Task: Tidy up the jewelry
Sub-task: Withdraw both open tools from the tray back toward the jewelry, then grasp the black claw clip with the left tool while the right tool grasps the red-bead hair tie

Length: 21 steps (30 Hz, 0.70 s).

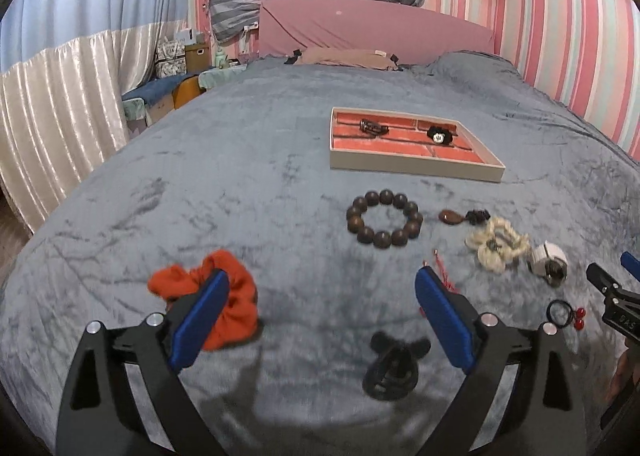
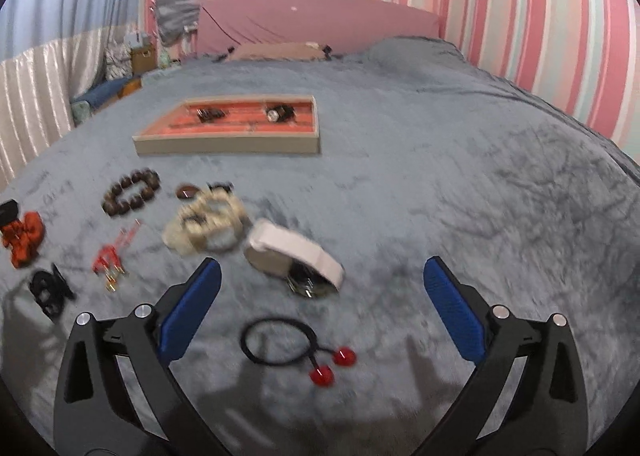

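A jewelry tray (image 1: 412,170) (image 2: 224,146) with orange lining sits on the bed and holds two dark pieces. Loose on the blanket lie a brown bead bracelet (image 1: 384,222) (image 2: 130,192), a brown pendant (image 1: 450,216), a cream scrunchie (image 1: 496,244) (image 2: 204,226), a white band (image 1: 548,258) (image 2: 294,252), an orange scrunchie (image 1: 236,308) (image 2: 22,238), red earrings (image 2: 110,260), a black clip (image 1: 394,366) (image 2: 48,290) and a black hair tie with red beads (image 2: 280,344) (image 1: 564,314). My left gripper (image 1: 320,316) is open above the black clip. My right gripper (image 2: 322,304) is open above the hair tie.
The grey blanket (image 2: 460,160) covers the whole bed. A pink headboard (image 1: 372,30) and a pillow stand at the far end, a striped wall runs along the right, and curtains and boxes stand to the left.
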Motion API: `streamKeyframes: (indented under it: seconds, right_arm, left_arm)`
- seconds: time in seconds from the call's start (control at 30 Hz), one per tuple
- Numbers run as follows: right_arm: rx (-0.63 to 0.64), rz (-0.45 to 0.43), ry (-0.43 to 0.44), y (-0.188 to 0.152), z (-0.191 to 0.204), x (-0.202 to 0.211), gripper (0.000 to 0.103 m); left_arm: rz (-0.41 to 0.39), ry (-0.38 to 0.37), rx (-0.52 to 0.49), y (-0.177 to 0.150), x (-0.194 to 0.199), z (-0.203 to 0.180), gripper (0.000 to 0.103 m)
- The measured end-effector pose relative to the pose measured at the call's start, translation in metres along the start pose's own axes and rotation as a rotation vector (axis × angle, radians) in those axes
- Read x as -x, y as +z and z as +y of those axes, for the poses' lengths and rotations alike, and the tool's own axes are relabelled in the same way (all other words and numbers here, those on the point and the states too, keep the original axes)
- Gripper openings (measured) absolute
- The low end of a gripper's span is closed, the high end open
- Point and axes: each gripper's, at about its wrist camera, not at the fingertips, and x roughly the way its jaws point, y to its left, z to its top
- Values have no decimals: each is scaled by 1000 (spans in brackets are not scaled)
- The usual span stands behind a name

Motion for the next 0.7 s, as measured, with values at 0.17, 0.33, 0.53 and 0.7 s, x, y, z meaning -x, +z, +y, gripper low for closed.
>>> streamKeyframes:
  seconds: [0.17,0.33,0.53,0.7]
  right_arm:
    - [-10,44,-28,-19,-6,-3,99]
    - [-36,59,-26,-28,-11,-7,99]
    - [5,98,-40,-28,-5,-16,99]
    - [-1,141,-45,-30,-6,-27,98]
  left_arm:
    - [23,-3,-4,-23,-4,0,93]
    - [59,-5,-37,-42,-15,-9,93]
    - [31,-17,-60,-46,-14,-16,93]
    - [14,-23,-85,-48,-11,-23,93]
